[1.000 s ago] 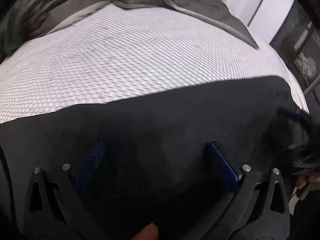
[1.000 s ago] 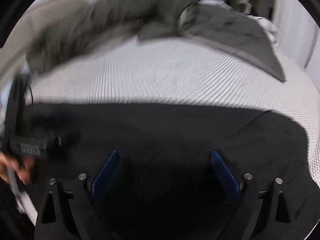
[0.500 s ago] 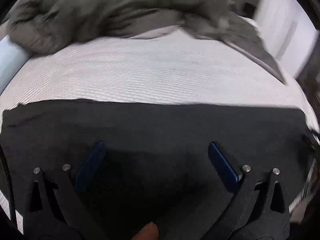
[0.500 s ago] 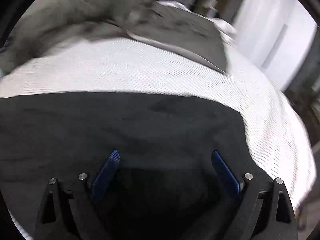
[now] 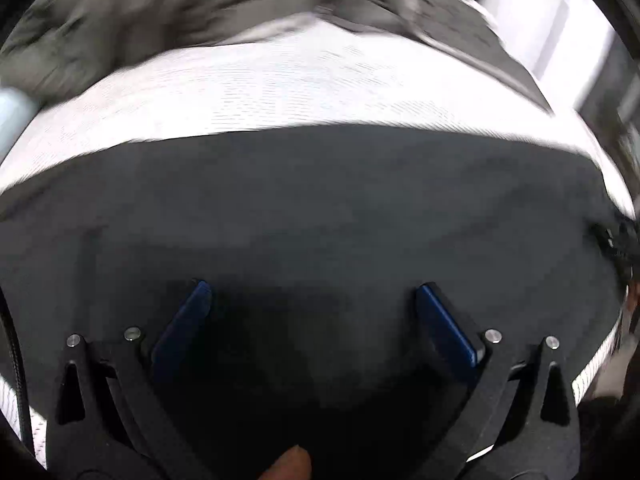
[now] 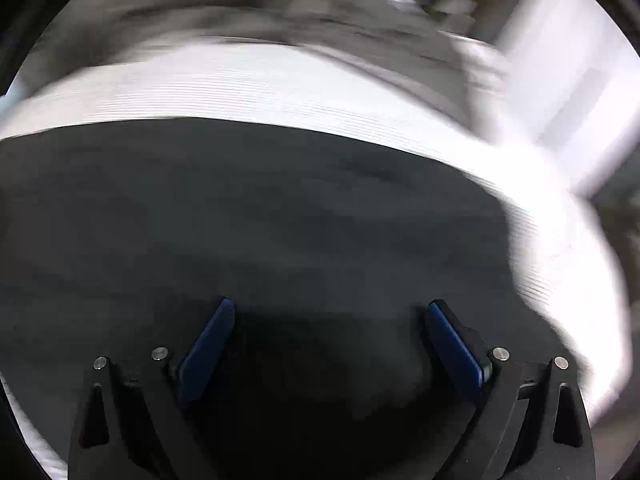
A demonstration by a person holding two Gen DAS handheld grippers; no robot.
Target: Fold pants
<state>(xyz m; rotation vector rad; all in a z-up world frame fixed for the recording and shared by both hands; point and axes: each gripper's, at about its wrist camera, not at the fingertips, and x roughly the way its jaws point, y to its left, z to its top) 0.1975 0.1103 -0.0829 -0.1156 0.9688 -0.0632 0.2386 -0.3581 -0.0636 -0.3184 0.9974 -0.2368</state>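
Our left gripper and right gripper hover with jaws spread wide, holding nothing, over the black pants. The pants lie flat across the white textured bed cover. We judge the garment laid out as a smooth panel; whether a first fold is made cannot be told. Its far edge runs straight, its right end rounds off. Beyond lies bare cover, then a rumpled grey blanket.
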